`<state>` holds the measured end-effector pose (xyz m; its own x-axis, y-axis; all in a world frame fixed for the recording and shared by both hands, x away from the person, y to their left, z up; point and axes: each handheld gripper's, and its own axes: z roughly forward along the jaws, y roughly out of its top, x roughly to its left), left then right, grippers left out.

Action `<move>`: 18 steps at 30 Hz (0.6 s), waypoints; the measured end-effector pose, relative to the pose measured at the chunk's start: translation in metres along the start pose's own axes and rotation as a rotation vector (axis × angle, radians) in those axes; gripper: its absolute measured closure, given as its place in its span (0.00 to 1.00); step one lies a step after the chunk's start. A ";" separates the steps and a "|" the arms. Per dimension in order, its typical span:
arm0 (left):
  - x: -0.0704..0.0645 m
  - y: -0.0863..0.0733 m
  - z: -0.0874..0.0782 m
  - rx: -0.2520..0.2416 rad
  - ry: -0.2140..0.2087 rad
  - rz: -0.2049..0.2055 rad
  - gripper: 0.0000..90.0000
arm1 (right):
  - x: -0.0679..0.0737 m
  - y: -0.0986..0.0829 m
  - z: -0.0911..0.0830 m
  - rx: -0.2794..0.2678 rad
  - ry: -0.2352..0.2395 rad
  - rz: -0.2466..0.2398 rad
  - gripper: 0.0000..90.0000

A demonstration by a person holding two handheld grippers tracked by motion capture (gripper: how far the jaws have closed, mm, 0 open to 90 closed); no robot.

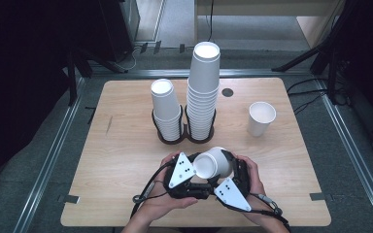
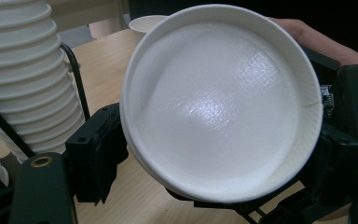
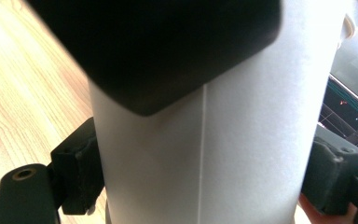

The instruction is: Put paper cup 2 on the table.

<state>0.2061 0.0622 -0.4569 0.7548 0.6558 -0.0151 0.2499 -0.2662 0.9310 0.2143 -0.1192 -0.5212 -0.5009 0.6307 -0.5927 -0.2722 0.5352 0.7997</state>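
Two grippers meet on one paper cup (image 1: 213, 162): right gripper (image 1: 233, 167) clamps its wall; left gripper (image 1: 190, 171) jaws wide round the rim, prob. to take it over.

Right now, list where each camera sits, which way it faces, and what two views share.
High view: above the person's side, looking forward and down on the table; both hands show.
Left gripper view: on the left gripper, facing into the held cup.
Right gripper view: on the right gripper, facing the cup's side wall; its jaws press it.
Shared: the held cup.
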 end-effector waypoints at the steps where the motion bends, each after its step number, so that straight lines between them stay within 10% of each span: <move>1: 0.000 0.000 0.000 0.001 -0.002 -0.004 0.21 | 0.000 0.000 0.000 0.000 0.000 0.000 0.17; 18: 0.001 0.002 -0.001 0.022 -0.008 -0.024 0.23 | -0.001 -0.001 -0.001 -0.001 -0.005 -0.054 0.15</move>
<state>0.2064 0.0632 -0.4543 0.7531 0.6567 -0.0402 0.2810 -0.2657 0.9222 0.2138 -0.1209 -0.5212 -0.4816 0.6038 -0.6352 -0.2996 0.5677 0.7668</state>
